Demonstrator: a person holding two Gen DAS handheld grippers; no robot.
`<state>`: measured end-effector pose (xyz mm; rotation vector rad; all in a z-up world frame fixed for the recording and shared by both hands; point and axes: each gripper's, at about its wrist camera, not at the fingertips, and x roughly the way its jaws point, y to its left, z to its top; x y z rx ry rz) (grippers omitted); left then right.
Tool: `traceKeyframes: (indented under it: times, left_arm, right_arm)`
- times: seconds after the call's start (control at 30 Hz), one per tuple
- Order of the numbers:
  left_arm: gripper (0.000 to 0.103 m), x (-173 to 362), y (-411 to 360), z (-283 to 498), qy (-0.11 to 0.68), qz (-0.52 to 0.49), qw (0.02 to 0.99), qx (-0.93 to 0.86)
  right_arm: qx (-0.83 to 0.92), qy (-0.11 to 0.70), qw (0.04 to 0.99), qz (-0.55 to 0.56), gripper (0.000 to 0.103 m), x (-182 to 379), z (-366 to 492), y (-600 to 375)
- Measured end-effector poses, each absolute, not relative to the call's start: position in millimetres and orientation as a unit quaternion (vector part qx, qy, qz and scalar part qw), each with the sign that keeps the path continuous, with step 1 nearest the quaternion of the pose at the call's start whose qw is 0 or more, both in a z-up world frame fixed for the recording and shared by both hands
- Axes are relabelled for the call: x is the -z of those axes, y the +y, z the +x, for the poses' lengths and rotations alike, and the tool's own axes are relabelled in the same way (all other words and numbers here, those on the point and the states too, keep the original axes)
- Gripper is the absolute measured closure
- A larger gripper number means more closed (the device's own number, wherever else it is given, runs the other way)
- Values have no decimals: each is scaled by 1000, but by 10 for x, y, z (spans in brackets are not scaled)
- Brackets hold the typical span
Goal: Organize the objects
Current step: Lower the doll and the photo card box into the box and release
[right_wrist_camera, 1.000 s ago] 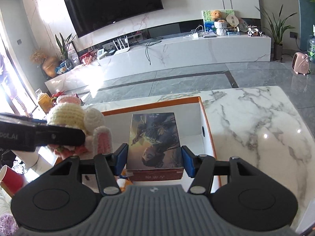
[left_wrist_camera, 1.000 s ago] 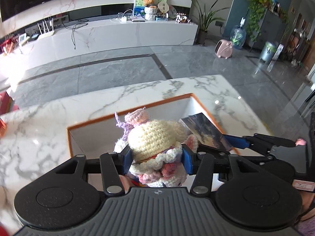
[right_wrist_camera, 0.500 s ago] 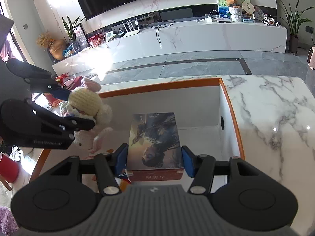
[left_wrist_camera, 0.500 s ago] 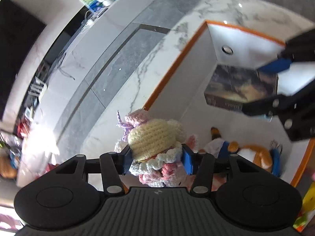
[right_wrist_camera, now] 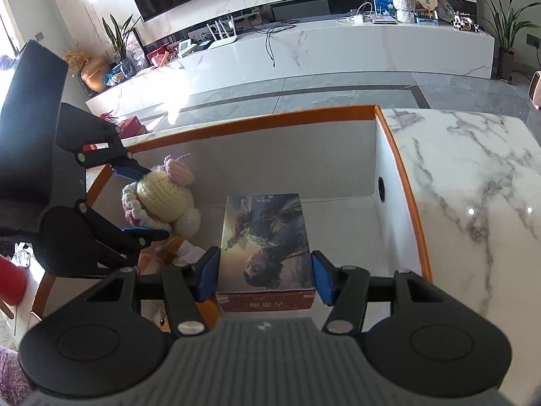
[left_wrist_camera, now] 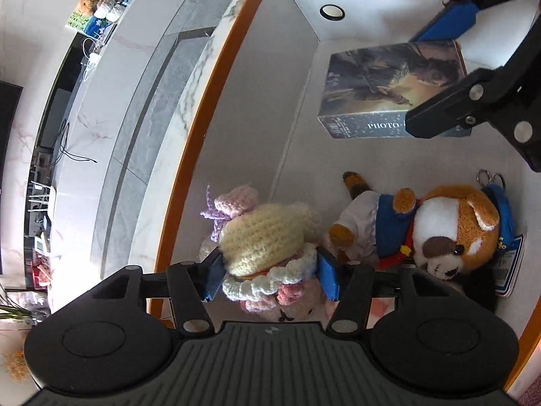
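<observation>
My left gripper (left_wrist_camera: 268,275) is shut on a cream and pink crochet doll (left_wrist_camera: 262,237) and holds it inside the orange-rimmed white box (left_wrist_camera: 216,77), near its left wall. The doll also shows in the right wrist view (right_wrist_camera: 162,199). My right gripper (right_wrist_camera: 265,277) is shut on a photo box with a dark picture lid (right_wrist_camera: 265,237) and holds it low inside the same box (right_wrist_camera: 402,182). The photo box also shows in the left wrist view (left_wrist_camera: 389,81), with the right gripper's blue pads (left_wrist_camera: 449,23) on it.
A brown and white plush dog in blue clothes (left_wrist_camera: 436,226) lies on the box floor beside the doll. The box sits on a marble table (right_wrist_camera: 473,186). A red cup (right_wrist_camera: 10,280) stands at the left edge. A long TV bench (right_wrist_camera: 304,47) is behind.
Both grippers have gone down into the box with their loads. The left gripper has tilted to look down at the box floor, so the plush dog now shows.
</observation>
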<state>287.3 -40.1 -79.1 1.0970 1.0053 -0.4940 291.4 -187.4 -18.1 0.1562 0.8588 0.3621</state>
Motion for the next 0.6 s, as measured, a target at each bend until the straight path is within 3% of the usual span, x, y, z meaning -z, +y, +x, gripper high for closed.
traceKeyframes:
  times: [0.23,0.33,0.47,0.6]
  left_arm:
    - [32,696,-359,2748,437,478,729,219]
    - [42,579,-347,2723,436,452,748,215]
    - [68,485,-324,2801,468,387,765,216]
    - [68,459,-322,2843,473,366,776,199]
  right_arm:
    - [-175,425,885,72,44,242,2916,-1838]
    - [-180,428,883,68,44,246,2936,-1826]
    - [-194,445,872,57,44,275,2931,-1801]
    - [-215,464,857,64,44,292,2941,-1737]
